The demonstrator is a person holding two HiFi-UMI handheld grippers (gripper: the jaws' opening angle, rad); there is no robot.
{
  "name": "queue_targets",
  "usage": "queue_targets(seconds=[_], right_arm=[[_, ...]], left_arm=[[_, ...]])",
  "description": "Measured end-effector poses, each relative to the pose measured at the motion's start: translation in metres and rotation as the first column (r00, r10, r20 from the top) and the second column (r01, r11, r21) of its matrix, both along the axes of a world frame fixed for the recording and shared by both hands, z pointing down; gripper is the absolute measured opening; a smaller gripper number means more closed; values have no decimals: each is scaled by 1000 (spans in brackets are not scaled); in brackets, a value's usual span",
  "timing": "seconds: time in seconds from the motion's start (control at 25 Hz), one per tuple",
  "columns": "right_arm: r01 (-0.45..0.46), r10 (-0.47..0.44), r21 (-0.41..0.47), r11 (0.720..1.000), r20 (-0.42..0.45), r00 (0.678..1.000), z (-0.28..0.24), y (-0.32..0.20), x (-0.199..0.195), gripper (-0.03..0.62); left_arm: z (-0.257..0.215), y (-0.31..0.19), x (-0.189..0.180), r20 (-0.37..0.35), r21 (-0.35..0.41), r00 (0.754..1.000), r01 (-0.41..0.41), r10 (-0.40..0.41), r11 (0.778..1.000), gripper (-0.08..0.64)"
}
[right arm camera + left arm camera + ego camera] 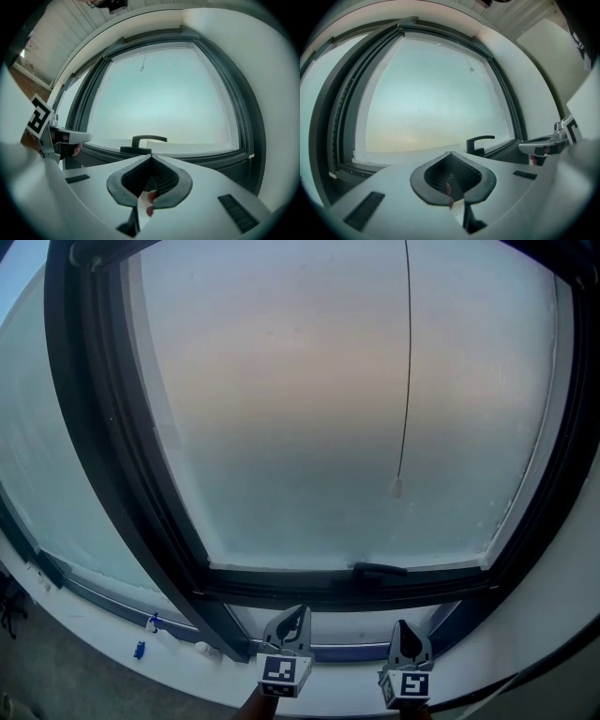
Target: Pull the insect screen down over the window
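Head view: at the bottom edge the left gripper (300,612) and the right gripper (402,624) sit side by side, both pinched shut with nothing in them. They point at the window, I think so they can reach for something to pull. Just past them is the dark handle (380,569) on the low bar of the frame (103,427), and higher up a thin cord (407,362) with a little knob (397,488) hangs before the glass, likely for dragging the screen down; the screen I cannot see, so I guess it is rolled up at the top.
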State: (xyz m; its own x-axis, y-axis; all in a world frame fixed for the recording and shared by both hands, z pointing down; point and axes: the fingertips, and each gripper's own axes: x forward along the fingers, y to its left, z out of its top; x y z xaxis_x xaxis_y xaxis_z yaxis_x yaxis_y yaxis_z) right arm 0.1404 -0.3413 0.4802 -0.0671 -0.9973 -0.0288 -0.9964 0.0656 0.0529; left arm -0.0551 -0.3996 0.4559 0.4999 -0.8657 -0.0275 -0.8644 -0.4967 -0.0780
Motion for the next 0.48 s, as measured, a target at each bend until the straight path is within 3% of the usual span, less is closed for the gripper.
queue_targets(seconds=[0.28,0.48], right_arm=[[-32,32,114,993,-1,999,-42,-18,9,3],[-21,28,192,981,-34,999,-75,-29,17,3]], left_arm=[[-39,-18,-1,-26,74,999,-22,23,997,2],[-65,-29,8,-87,119,996,-4,14,993,2]])
